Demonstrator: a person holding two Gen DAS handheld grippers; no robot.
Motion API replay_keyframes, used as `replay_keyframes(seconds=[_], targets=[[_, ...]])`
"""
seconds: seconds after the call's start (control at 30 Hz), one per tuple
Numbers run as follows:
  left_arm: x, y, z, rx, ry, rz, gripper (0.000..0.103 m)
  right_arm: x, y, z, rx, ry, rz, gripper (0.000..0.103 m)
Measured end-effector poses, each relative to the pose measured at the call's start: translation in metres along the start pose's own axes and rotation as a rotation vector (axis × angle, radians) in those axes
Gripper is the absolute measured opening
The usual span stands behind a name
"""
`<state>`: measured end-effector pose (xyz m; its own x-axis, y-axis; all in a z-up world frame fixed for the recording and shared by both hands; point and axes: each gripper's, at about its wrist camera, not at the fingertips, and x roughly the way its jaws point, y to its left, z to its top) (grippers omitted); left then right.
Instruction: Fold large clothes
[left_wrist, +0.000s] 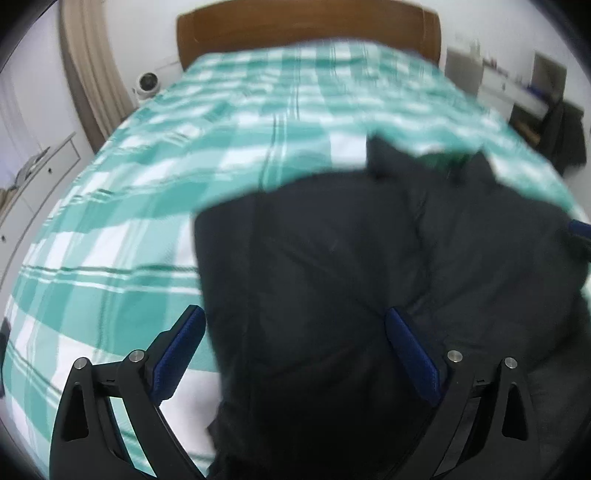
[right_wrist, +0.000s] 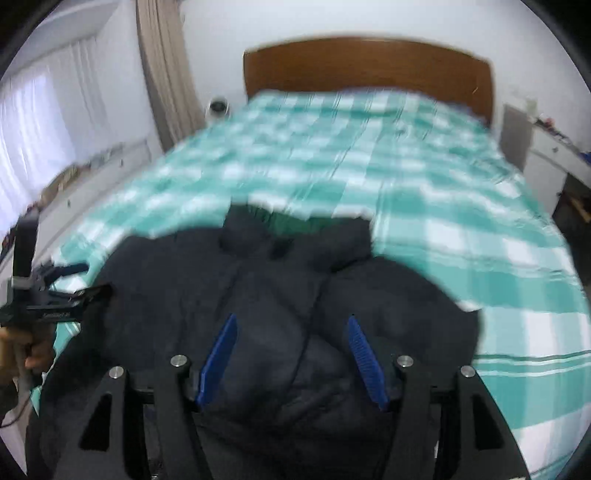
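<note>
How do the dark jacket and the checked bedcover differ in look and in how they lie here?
The dark jacket is plain navy-black; the checked bedcover is teal and white with thin stripes. The jacket is puffy and bunched, with a green lining at its collar; the bedcover lies spread flat. The jacket takes up only the near end, while the bedcover runs up to the wooden headboard. Both are fabric, and the jacket lies on the bedcover.

Both wrist views look steeply down, close over the dark jacket (left_wrist: 369, 258), sharing the checked bed (right_wrist: 443, 221)
</note>
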<state>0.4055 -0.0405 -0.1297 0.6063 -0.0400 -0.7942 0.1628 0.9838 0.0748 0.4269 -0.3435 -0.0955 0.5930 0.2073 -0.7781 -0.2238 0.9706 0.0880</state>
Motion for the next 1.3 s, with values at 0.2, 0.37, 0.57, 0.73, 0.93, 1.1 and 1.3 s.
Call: replay_keyframes(seconds=[0.2, 0.37, 0.57, 0.73, 0.93, 1.1, 1.3], targets=[[0.035, 0.011, -0.019, -0.095, 0.065, -0.096, 0.102, 0.053, 0.001, -0.028, -0.038, 0.091, -0.063, 0.064], [0.015, 0.009, -0.014, -0.07, 0.078, -0.072, 0.096, 0.048, 0.0, -0.024, -0.04, 0.14, -0.057, 0.064], [-0.032, 0.01, 0.025, -0.086, -0.068, -0.106, 0.095, -0.007, 0.0, 0.015, 0.02, -0.034, 0.036, 0.064], [0.019, 0.01, 0.055, -0.128, -0.016, -0.028, 0.096, 0.039, -0.012, 0.015, 0.076, 0.051, -0.013, 0.064], [0.081, 0.038, 0.046, -0.312, 0.117, -0.022, 0.1, 0.064, -0.016, -0.013, 0.088, 0.038, -0.016, 0.064], [0.037, 0.044, 0.029, -0.283, 0.055, -0.07, 0.098, 0.041, -0.008, -0.005, 0.068, 0.038, -0.041, 0.064], [-0.009, 0.033, -0.023, -0.131, 0.044, -0.062, 0.102, 0.011, 0.014, -0.027, -0.005, 0.037, 0.009, 0.076]])
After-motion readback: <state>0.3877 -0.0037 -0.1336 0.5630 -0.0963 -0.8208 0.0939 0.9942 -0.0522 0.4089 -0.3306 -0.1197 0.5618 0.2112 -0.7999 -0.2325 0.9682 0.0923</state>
